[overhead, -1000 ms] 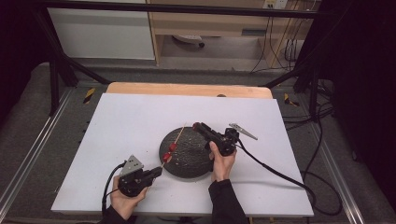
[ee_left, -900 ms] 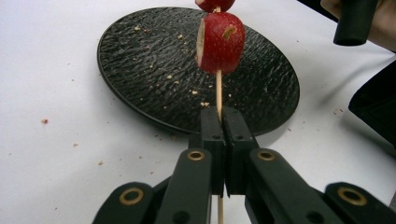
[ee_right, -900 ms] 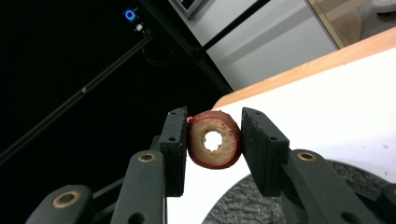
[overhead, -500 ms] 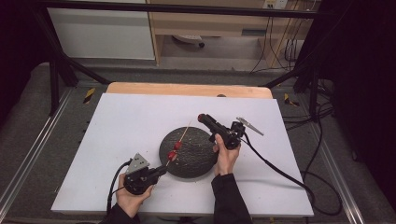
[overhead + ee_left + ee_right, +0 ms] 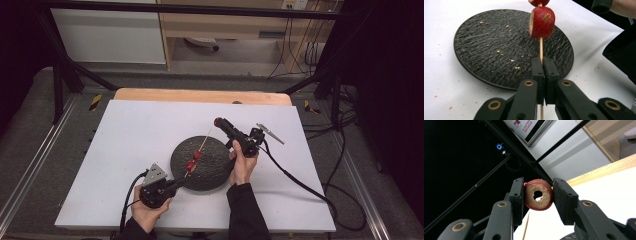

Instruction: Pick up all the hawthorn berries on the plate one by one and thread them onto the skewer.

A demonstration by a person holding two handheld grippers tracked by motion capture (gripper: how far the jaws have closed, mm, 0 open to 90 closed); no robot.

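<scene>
Lifted higher now, right gripper [image 5: 218,121], jaws pinching a light, soft fruit ring [image 5: 538,194]. Left gripper [image 5: 543,65] squeezing the thin, snappy stick [image 5: 540,47] low down.

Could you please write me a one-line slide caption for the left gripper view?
Left gripper clamps a skewer carrying two red fruit pieces above a crumb-dusted black plate.
</scene>
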